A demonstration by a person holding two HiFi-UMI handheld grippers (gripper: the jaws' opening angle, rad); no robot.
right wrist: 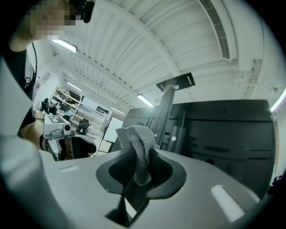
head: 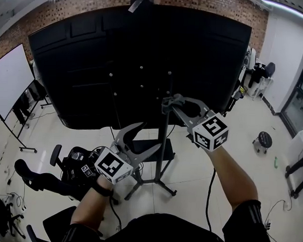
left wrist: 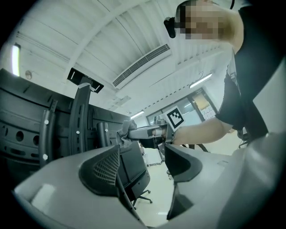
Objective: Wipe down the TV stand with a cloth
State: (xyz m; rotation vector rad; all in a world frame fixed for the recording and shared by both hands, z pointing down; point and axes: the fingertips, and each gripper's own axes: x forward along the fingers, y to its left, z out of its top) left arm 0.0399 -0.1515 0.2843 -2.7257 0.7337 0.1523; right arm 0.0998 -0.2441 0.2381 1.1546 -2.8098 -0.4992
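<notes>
- Right hand-held gripper (right wrist: 140,167) is pinching the grey cloth (right wrist: 136,141) between its closed jaws, with a fold of it bunching up above them.
- I am holding that cloth at the upper end of the TV stand (head: 163,143), on its upright pole, just behind the big black TV (head: 139,52). I cannot tell whether it is pressing on the pole.
- My left hand-held gripper (head: 146,138) is hovering lower and to the left, close beside the pole, its jaws spreading apart with nothing between them.
- The stand's base is resting on the pale floor (head: 199,170), and a black office chair (head: 69,164) is sitting off to the left.
</notes>
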